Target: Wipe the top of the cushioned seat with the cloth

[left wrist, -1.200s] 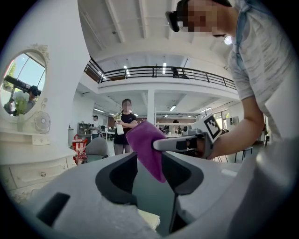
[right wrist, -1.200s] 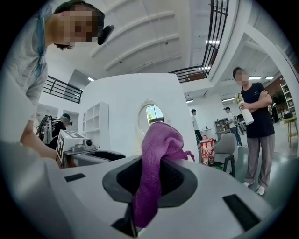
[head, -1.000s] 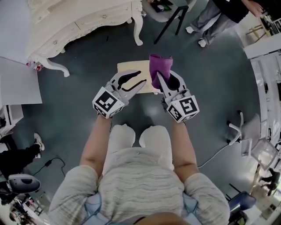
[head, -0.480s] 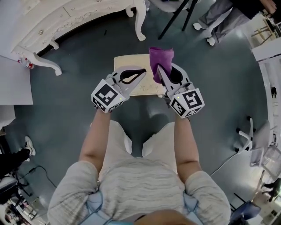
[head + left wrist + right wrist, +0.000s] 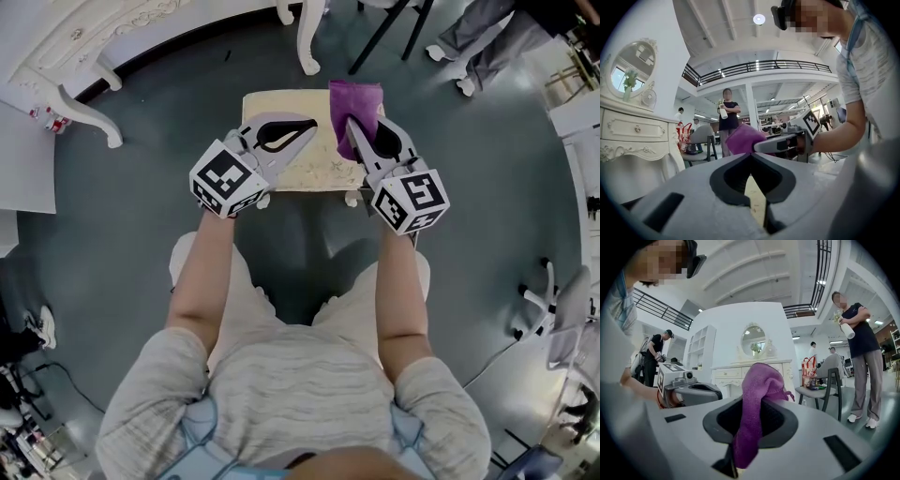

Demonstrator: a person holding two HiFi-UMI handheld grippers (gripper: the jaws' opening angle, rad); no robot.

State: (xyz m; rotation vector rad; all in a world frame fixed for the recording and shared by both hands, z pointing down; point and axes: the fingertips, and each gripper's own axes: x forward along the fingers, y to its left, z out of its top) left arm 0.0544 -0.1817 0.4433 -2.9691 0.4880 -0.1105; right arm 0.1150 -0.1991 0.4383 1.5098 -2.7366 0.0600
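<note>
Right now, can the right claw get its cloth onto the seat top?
Probably yes: the right claw, shut on the cloth, is over the right side of the seat, with nothing between.

open floor (image 5: 131,244) beside cushioned seat (image 5: 321,171), dresser leg (image 5: 307,52) just behind

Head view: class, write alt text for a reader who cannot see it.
A person stands over a cushioned seat, the right gripper clamping a purple cloth near its far edge. The left gripper is shut and empty.
</note>
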